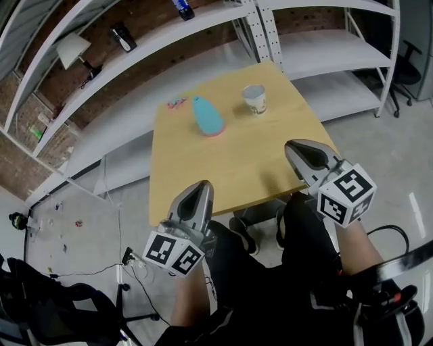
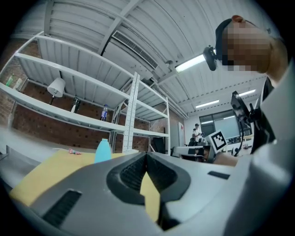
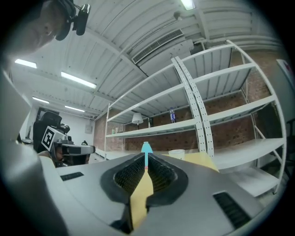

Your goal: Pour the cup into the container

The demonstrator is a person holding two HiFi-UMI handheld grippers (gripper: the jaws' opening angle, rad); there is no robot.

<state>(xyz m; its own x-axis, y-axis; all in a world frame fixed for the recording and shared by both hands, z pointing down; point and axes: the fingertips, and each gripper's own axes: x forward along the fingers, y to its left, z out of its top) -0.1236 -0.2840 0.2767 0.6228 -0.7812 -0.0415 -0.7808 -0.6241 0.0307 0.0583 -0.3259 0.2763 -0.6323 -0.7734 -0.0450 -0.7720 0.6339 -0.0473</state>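
A white paper cup [image 1: 255, 99] stands upright on the far right part of the wooden table [image 1: 223, 162]. Left of it stands a teal container [image 1: 207, 116] with a pinkish base. My left gripper [image 1: 202, 185] hovers at the table's near left edge, jaws shut with nothing between them. My right gripper [image 1: 293, 146] is over the near right edge, also shut and holding nothing. In the left gripper view the left gripper [image 2: 146, 156] points toward the teal container [image 2: 103, 151]. In the right gripper view the right gripper [image 3: 146, 159] lines up with the container [image 3: 146, 148], the cup [image 3: 176, 153] just to its right.
A small pink item [image 1: 176, 103] lies at the table's far left. White metal shelving [image 1: 270, 40] stands behind and to the right of the table, with a lamp [image 1: 72, 48] and a bottle [image 1: 182, 8]. A black chair [image 1: 54, 307] is near left. Cables trail on the floor.
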